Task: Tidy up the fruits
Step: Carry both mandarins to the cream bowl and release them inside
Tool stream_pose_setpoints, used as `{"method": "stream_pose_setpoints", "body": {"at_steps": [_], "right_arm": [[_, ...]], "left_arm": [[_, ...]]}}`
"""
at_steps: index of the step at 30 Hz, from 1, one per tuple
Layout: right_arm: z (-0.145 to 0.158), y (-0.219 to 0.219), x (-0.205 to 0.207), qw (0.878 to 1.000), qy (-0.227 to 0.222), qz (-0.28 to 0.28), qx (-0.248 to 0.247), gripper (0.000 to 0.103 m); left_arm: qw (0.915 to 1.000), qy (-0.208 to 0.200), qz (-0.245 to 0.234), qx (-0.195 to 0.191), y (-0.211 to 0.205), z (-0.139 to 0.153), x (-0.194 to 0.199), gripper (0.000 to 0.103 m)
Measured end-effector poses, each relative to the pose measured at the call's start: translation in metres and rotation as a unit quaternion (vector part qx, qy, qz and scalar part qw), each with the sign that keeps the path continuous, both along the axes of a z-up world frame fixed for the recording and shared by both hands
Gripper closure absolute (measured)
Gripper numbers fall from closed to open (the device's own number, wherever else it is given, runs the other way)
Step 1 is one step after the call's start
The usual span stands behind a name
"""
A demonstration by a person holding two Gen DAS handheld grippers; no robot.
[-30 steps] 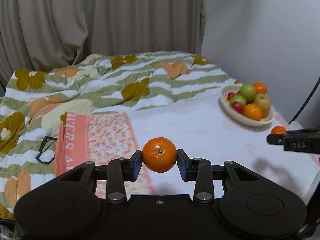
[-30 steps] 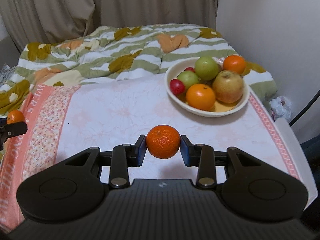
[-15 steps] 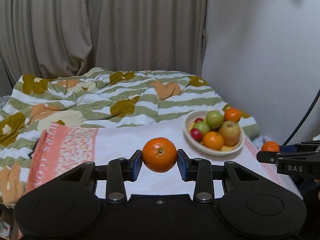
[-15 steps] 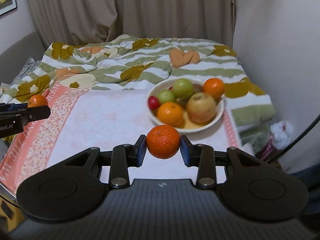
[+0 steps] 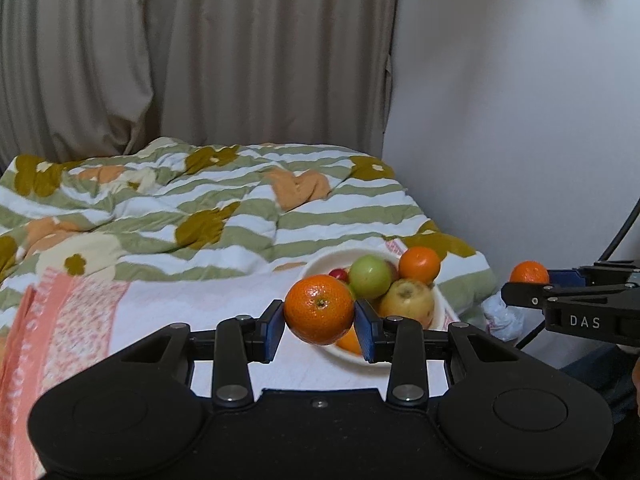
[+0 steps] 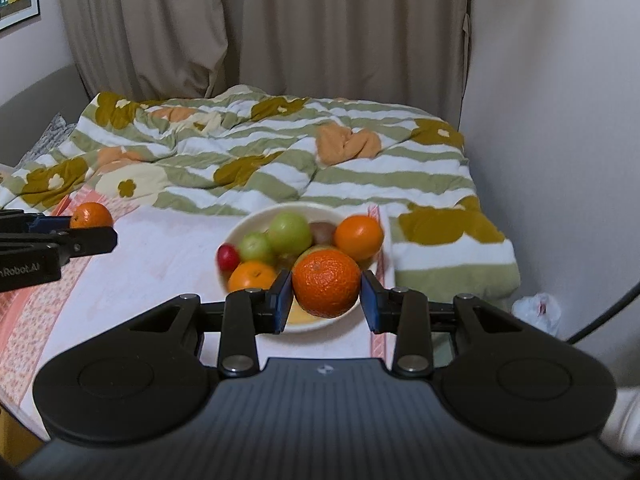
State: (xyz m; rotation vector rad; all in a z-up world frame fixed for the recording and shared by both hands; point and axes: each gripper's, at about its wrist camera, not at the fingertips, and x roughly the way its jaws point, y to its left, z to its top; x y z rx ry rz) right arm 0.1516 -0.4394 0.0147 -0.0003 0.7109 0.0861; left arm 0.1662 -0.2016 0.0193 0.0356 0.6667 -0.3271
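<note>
A: What took up most of the room?

B: A bed under a striped, flowered quilt (image 6: 280, 152), with drawn curtains (image 5: 200, 60) behind it and a plain wall (image 6: 560, 120) on the right. In front of the quilt stood a counter covered by a pale cloth (image 6: 152, 272) with a pink patterned border.

A: And where was the fruit?

B: A cream bowl (image 6: 256, 220) sat at the counter's far right corner, close to the quilt. It held two green apples, a yellowish apple, two oranges, a small red fruit and something brown at the back.

A: What were the tools doing?

B: The left tool (image 5: 320, 326) had its blue pads pressed against the sides of a mandarin (image 5: 319, 309), stem dimple facing the camera. In its own view that mandarin overlapped the bowl's near rim. The right tool (image 6: 326, 299) was clamped the same way on a second mandarin (image 6: 326, 283), which showed in front of the bowl's middle.

A: Could each tool see the other?

B: Yes. From the left wrist the right tool (image 5: 532, 286) showed at the right edge, beyond the counter's right side. From the right wrist the left tool (image 6: 100, 232) showed at the left edge, above the cloth's pink border.
</note>
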Motion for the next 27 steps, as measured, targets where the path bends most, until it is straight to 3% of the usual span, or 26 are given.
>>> {"method": "stream_pose_setpoints", "body": {"at_steps": [7,16,27], "right_arm": [[0.0,-0.015,0.052,1.0,-0.003,0.003,0.006,0.052],[-0.019,-0.015,0.132,1.0,0.02,0.009,0.01,0.052],[-0.049,-0.008,0.186,0.998,0.054,0.018,0.011,0.052]], "left_arm": [[0.9999,0.012,-0.005,0.004,-0.02,-0.011,0.055,0.062],[0.9978,0.063,-0.01,0.014,-0.029,-0.044,0.132,0.062],[0.9909,0.129,-0.028,0.026,-0.042,-0.092,0.179,0.062]]}}
